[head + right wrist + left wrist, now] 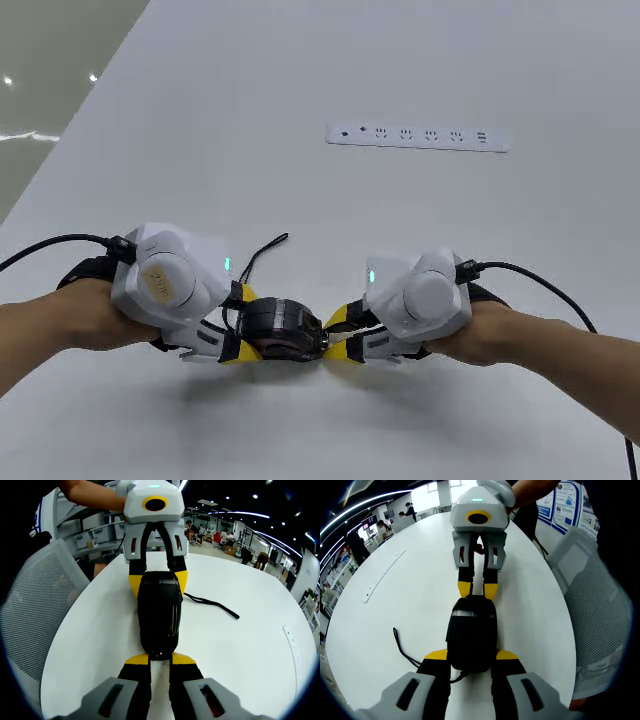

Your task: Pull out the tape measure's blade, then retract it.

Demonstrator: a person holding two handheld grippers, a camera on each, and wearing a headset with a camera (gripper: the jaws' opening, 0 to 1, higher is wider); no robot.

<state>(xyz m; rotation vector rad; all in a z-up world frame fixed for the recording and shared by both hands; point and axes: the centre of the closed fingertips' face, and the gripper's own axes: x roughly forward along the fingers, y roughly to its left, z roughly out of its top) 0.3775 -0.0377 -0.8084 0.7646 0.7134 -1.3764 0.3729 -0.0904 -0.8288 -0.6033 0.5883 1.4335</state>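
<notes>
Left claw (472, 656) grips tape measure (471, 627); right claw (160, 659) pinches its barely visible blade (338, 340).

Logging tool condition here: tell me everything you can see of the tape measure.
The tape measure has a rounded black case, seemingly plastic, held low at the white table. The left gripper clamps its rear; the right gripper pinches its blade end. Little or no blade shows. Its black strap trails on the table.
</notes>
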